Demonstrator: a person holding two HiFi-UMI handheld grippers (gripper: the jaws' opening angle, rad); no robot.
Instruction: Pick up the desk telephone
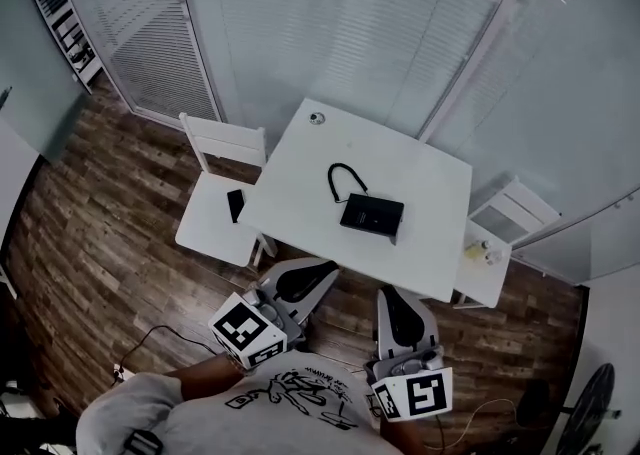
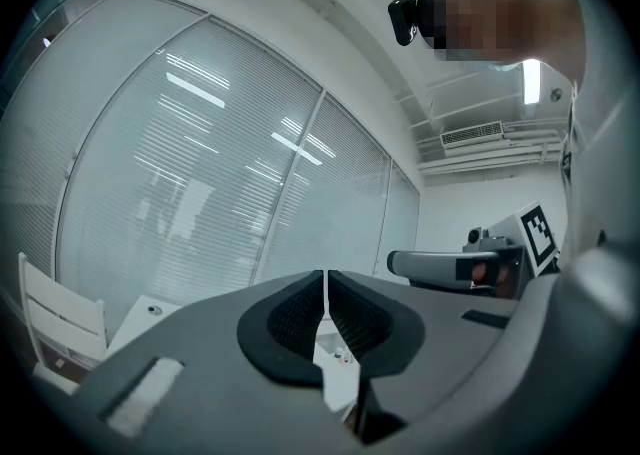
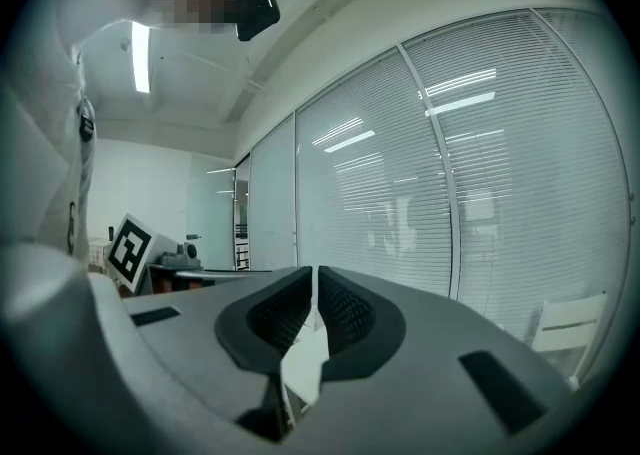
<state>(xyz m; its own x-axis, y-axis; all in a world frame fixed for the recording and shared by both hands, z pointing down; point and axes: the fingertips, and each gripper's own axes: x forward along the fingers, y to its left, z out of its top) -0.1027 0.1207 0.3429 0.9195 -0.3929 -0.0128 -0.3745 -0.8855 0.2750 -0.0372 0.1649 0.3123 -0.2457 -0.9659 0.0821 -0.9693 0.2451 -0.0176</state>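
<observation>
Only the head view shows the black desk telephone (image 1: 372, 213), lying near the middle of the white table (image 1: 430, 183), apart from the left gripper (image 1: 315, 271) and right gripper (image 1: 392, 295) at the table's near edge. Each gripper view looks over clenched, empty jaws toward slatted blinds (image 2: 200, 173). The left gripper view also catches the right gripper beside it.

No legible text, shirt print (image 1: 290, 390) too blurred to read, marker cubes (image 1: 248, 330) show only square patterns
</observation>
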